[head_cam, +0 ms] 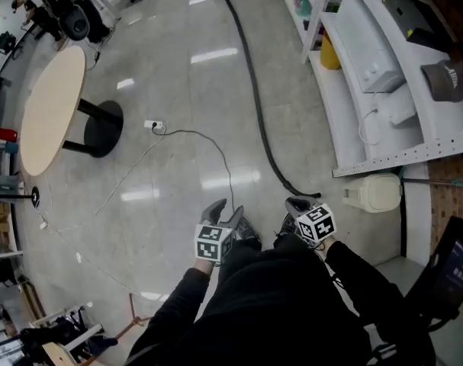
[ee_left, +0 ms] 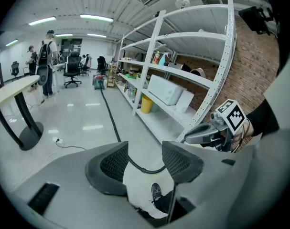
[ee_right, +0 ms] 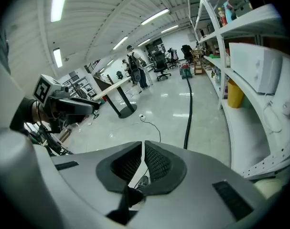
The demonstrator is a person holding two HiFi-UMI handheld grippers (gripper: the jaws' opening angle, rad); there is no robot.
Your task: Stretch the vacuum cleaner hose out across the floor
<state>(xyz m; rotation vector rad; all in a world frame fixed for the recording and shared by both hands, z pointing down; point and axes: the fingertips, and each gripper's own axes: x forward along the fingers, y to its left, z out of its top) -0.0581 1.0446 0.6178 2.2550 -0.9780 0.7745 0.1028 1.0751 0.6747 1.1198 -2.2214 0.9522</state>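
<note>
– On the floor ahead of the person, what lies there?

– A long black vacuum cleaner hose [head_cam: 254, 90]. It runs from twelve o'clock, far up the room, down towards the person's feet. Its near end bends a little and stops just ahead of the shoes, at about five o'clock from the middle of the head view. White shelving [head_cam: 353, 113] stands alongside it at three o'clock, and a round tabletop [head_cam: 52, 109] sits well apart at nine o'clock.

– Are the grippers holding the hose?

– No. The left gripper [ee_left: 145, 163] is released, its jaws standing apart with only floor and a distant stretch of hose showing beyond them. The right gripper [ee_right: 142, 163] is clenched on nothing, its pads nearly meeting. Both hover in front of the person's body, clear of the floor.

– How far along does the task look?

– Close to done, I judge. The hose already lies drawn out in one long line across the floor. Only the small curve at the near end seems left to straighten, if that is wanted.
</note>
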